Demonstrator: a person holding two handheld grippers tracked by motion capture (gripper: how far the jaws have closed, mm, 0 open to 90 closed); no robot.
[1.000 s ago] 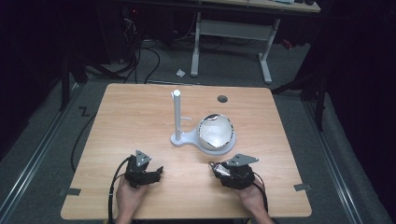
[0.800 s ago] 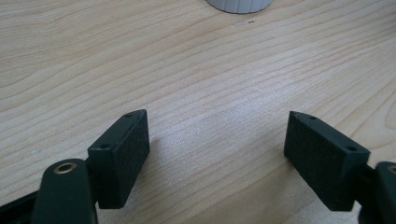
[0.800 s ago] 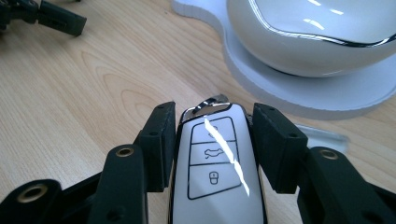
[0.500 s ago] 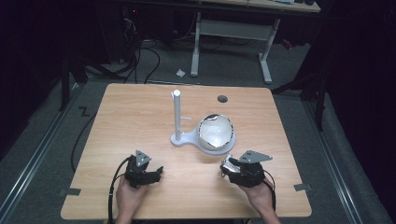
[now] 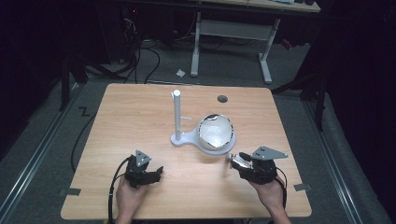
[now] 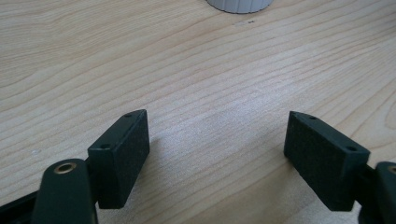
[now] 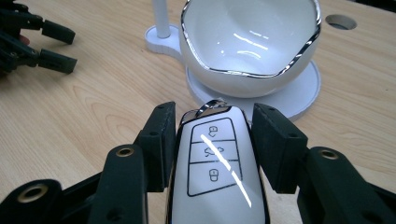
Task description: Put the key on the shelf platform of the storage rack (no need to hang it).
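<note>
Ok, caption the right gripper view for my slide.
Right gripper clamps a white car key fob before a white bowl.

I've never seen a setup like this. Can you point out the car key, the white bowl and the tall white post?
Key (image 7: 212, 168): right gripper view, middle button on its face.
Bowl (image 5: 215, 133): high view, inner white surface.
Post (image 5: 177, 114): high view, middle of the upright shaft.

I see a glossy white chrome-rimmed bowl (image 7: 250, 44), a shiny white plastic key fob (image 7: 217, 170), matt black jaw pads, and a smooth light wood table (image 5: 140, 116).
</note>
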